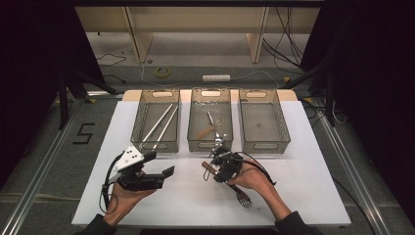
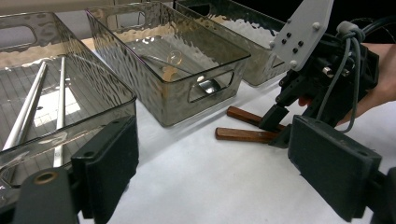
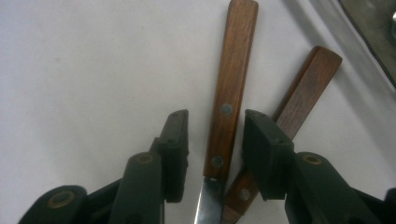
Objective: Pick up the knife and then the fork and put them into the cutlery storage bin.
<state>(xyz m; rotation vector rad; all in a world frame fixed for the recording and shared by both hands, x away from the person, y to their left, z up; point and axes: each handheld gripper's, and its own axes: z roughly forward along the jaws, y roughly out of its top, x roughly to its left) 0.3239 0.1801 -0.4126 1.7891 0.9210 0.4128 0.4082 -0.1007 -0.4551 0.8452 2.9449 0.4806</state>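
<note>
Two wooden-handled utensils lie side by side on the white table in front of the middle bin. In the right gripper view a knife handle [image 3: 233, 70] runs between my right gripper's [image 3: 217, 144] jaws, with a small gap at each pad. The second handle [image 3: 306, 88] lies just outside the right-hand jaw. From above, the right gripper [image 1: 211, 169] points down at the handles [image 1: 207, 166], and fork tines [image 1: 243, 199] stick out under the person's wrist. My left gripper [image 1: 160, 164] hovers to the left, open and holding nothing.
Three clear bins stand in a row at the back. The left bin [image 1: 142, 117] holds two long metal sticks [image 1: 160, 125]. The middle bin [image 1: 195, 142] holds a few small utensils. The right bin [image 1: 284, 127] looks bare.
</note>
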